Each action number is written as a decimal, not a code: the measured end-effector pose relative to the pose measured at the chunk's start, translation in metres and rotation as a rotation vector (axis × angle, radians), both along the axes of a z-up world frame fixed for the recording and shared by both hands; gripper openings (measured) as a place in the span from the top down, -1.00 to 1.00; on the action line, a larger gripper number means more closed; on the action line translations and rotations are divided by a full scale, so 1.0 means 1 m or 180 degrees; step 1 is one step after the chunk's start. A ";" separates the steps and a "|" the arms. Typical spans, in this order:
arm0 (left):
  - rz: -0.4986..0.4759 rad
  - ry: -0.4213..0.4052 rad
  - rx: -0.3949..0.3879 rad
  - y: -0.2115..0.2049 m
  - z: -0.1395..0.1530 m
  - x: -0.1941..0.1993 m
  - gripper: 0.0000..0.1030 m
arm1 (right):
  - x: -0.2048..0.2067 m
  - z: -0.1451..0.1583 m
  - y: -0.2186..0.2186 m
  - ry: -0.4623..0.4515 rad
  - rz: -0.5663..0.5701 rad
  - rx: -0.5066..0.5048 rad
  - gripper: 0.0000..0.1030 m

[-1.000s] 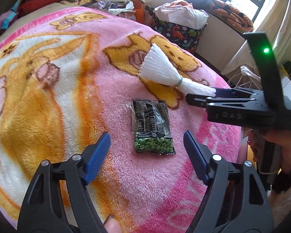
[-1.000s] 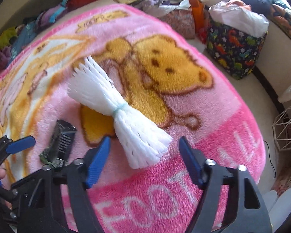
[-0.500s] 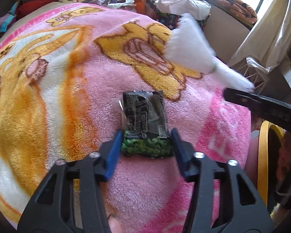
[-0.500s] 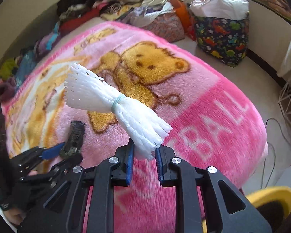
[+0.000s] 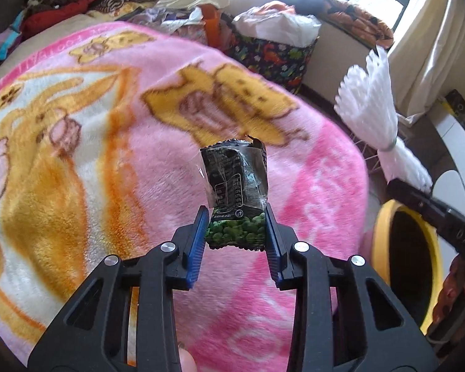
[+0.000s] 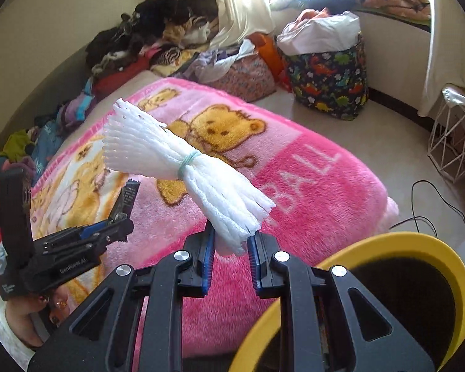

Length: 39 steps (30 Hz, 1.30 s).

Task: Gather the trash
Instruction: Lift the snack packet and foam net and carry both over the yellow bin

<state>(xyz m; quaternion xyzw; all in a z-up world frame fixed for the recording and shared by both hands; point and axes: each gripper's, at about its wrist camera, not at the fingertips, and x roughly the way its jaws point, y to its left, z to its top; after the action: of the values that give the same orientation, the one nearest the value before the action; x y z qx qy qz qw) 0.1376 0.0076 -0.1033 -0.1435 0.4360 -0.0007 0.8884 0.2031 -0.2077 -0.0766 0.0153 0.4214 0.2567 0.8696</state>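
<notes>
A black snack packet (image 5: 234, 176) with green peas printed on it hangs just above the pink bear blanket (image 5: 139, 170). My left gripper (image 5: 235, 217) is closing on its lower end, both blue pads pressing its sides. A white foam net bundle (image 6: 186, 161), tied with a green band, sticks up out of my right gripper (image 6: 231, 235), which is shut on its near end. In the left wrist view that bundle (image 5: 369, 105) is raised at the right, past the bed's edge. A yellow-rimmed bin (image 6: 418, 241) stands directly below and right of my right gripper.
A dinosaur-print basket (image 6: 328, 80) full of cloth stands on the floor beyond the bed. Clothes are piled along the far wall (image 6: 158, 31). A white wire stand (image 6: 452, 142) and a black cable (image 6: 434, 204) are on the floor at the right.
My left gripper closed on the packet and lifted it off the blanket. My right gripper shut on the foam bundle and carried it up and right, to beside the yellow bin.
</notes>
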 end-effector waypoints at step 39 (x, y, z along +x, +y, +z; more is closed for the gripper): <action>-0.0691 -0.0636 -0.0128 -0.101 0.086 -0.034 0.47 | -0.096 0.037 -0.154 -0.0304 -0.1042 0.0331 0.64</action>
<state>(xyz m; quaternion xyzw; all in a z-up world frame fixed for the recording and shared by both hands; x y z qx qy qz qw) 0.1036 -0.0936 -0.0174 -0.1125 0.3583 -0.1197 0.9190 0.1067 -0.3615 -0.0400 0.1164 0.3577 0.1335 0.9169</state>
